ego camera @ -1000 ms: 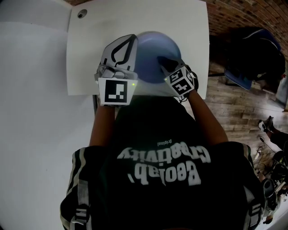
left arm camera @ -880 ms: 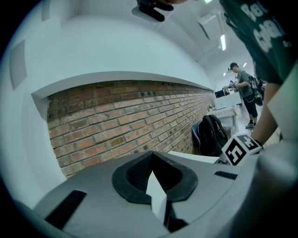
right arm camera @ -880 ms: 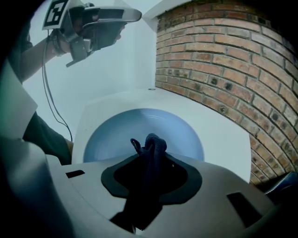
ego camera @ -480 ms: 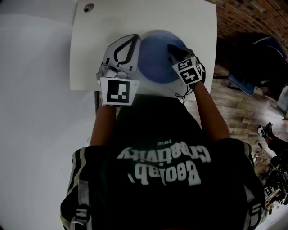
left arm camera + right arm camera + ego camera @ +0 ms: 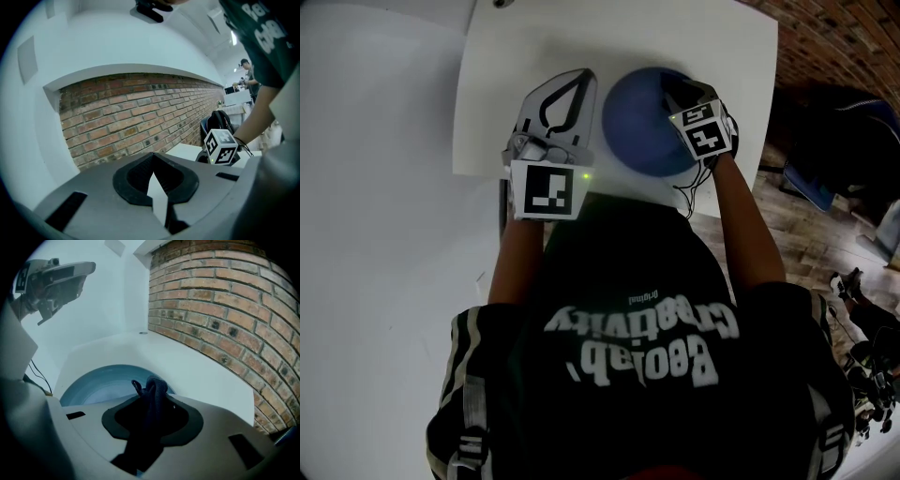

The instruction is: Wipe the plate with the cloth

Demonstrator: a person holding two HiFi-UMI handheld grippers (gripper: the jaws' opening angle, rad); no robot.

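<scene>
One cloth clenched in the right hand-held gripper over the blue plate, left hand-held gripper closed empty alongside

I count one round blue plate and one dark crumpled cloth. Two grey two-jaw grippers show in my feeds: one left gripper and one right gripper. Each carries one white marker cube with black squares, so two cubes: the left cube and the right cube. Beyond those I count one white rectangular table, one red brick wall and one dark bag.
</scene>
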